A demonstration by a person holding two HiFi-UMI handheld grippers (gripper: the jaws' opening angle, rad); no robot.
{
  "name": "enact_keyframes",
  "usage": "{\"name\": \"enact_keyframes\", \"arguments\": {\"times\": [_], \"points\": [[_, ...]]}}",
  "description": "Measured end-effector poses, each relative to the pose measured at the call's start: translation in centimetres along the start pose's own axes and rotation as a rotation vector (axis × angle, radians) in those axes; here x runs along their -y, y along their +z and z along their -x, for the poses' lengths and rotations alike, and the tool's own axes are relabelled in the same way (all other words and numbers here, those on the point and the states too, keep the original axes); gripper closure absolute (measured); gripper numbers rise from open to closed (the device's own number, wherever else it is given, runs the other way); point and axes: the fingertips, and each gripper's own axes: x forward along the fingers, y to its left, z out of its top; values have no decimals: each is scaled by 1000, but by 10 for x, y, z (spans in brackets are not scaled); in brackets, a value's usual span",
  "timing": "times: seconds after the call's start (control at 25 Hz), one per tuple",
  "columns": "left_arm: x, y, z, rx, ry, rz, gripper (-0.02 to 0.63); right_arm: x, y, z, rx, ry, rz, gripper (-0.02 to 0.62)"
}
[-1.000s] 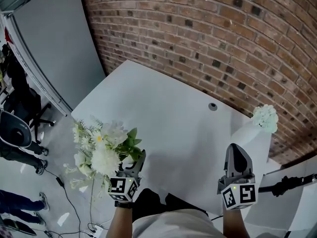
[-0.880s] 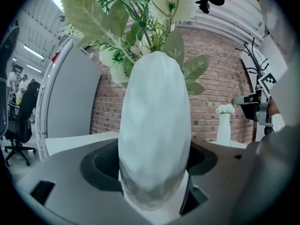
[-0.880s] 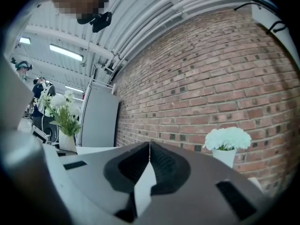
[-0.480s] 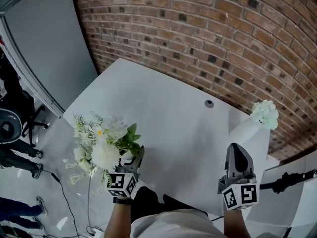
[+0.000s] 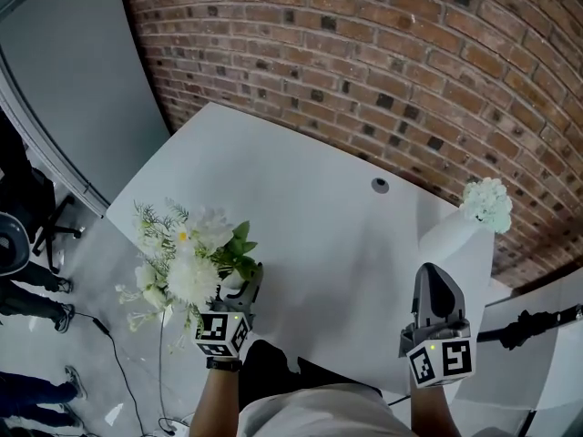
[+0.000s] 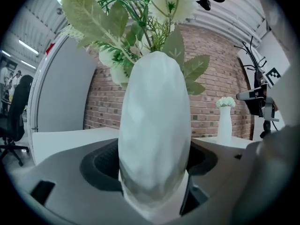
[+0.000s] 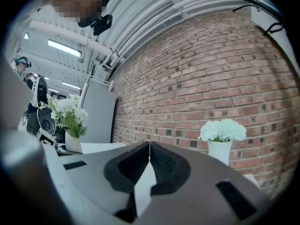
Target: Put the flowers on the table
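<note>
The flowers (image 5: 193, 260), a white and green bunch in a white vase (image 6: 154, 130), are held in my left gripper (image 5: 239, 291). Its jaws are clamped on the vase's body, one on each side. The vase stands upright between them with the blooms rising above the jaws. In the head view the bunch sits at the near left edge of the table (image 5: 310, 208), with its blooms spreading out over the floor (image 5: 118, 271). My right gripper (image 5: 432, 276) hangs over the near right part of the table, well apart from the flowers, with its jaws pressed together on nothing. Farther on I see a small round hole (image 5: 380, 185) in the tabletop. A second white vase (image 5: 448, 235) with white blooms stands at the table's far right, close to the brick wall (image 5: 364, 53).
</note>
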Motion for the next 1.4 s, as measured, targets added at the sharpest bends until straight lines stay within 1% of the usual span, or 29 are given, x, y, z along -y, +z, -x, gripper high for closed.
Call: {"name": "enact_keyframes", "arguments": {"times": [0.16,0.32,0.48,0.64,0.76,0.88,1.4], "points": [[1,-5,-1,-15,-1,-20,221,1,-2,3,0,-8,4,578],[-3,-11,-7,-27,-1,-22,221,1,-8,4,-7,-16,3,578],[-8,-10,-14,-34,6,-45,221,2,-9,7,-7,-29,3,578],[-11,-11,-21,-43,6,-40,221,5,-9,11,-14,-45,1,578],[-12,-9,-26,-25,8,-27,221,8,-9,13,-14,-56,-2,578],[-11,-8,-30,-7,-2,-34,221,10,-12,14,-16,-63,-3,578],[-9,-8,-30,1,-34,-49,221,9,-12,12,-23,-57,-10,578]]}}
